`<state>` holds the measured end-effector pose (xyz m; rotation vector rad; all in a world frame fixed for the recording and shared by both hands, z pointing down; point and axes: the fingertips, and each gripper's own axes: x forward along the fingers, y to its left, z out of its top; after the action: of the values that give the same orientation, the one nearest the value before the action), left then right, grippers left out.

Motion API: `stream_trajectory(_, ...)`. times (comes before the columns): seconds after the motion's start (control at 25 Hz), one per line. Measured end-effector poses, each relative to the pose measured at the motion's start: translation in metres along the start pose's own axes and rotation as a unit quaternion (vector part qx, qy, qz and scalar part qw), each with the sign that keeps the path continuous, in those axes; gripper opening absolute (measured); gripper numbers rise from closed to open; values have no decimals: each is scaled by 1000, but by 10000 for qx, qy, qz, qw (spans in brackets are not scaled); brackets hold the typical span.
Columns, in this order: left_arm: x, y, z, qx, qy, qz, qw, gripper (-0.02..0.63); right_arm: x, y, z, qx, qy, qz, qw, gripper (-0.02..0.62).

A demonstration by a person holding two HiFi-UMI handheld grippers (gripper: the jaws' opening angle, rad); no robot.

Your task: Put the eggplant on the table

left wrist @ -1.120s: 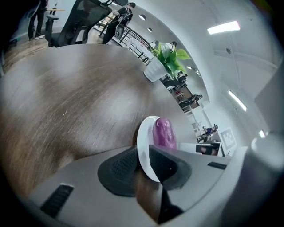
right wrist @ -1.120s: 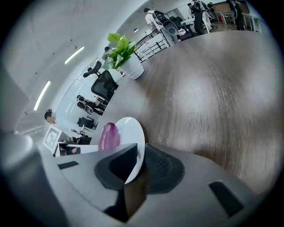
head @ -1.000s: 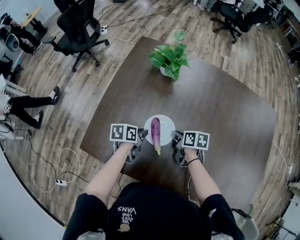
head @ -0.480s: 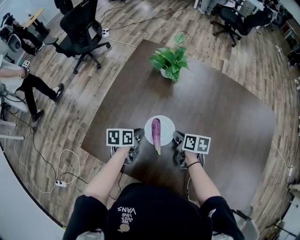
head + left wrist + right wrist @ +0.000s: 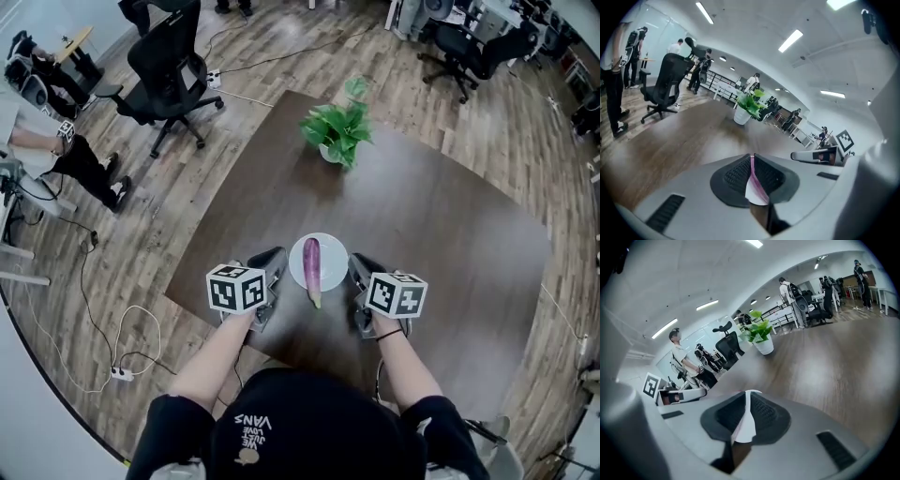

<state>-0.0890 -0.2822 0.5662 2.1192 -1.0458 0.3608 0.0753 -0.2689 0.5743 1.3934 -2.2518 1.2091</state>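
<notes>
Head view, read from left to right. At the far left, on the wooden floor [image 5: 141, 234], a seated person's legs [image 5: 84, 164] reach in from the edge. A white cable with a power strip [image 5: 120, 372] lies nearer the camera. A black office chair [image 5: 171, 58] stands beyond the far left corner of the dark brown worktop [image 5: 441, 225].

The left tool [image 5: 275, 255], held in the person's left hand [image 5: 246, 314], carries its marker cube over the worktop's near edge. It points away from the person, just beside the left rim of the white plate [image 5: 335, 247]. In the left gripper view its two ribbed pads stand pressed together. Only a thin pale and pink sliver shows along the seam, and nothing is gripped.

The eggplant [image 5: 312, 267] lies lengthwise on the plate, between the two tools and touched by neither. Its near tip overhangs the plate's near rim. The plate stands near the worktop's near edge. A potted green plant [image 5: 339, 127] stands well apart from it, towards the far corner.

The right tool [image 5: 357, 264], in the right hand [image 5: 378, 328], lies just beside the plate's right rim and also points away from the person. The right gripper view shows its pads likewise closed on each other with a narrow white sliver at the seam, holding nothing.

At the upper right stand more office chairs [image 5: 464, 42].
</notes>
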Motion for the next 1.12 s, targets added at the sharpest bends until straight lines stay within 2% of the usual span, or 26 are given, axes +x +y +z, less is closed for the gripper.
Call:
stream_trajectory(0.28, -37, -39, 37, 494, -851, -182, 9950, 25, -38, 36, 33, -426, -681, 281, 9964, 40)
stream_trajectory(0.52, -71, -69, 46, 863, -1415, -203, 9860, 17, -75, 62, 45, -759, -1236, 502, 9882, 39)
stream_trajectory(0.84, -110, -109, 41, 1065, -1924, -217, 9753, 14, -126, 84, 45, -1274, -1839, 627, 9726, 37)
stream_trajectory(1.0, -122, -124, 33, 1354, -1984, -120, 9706, 14, -142, 93, 38, -1449, -1921, 640, 9685, 37)
stream_trajectory(1.12, -130, -130, 24, 1319, -1993, -67, 9710, 14, -152, 100, 32, -1480, -1970, 731, 9664, 37)
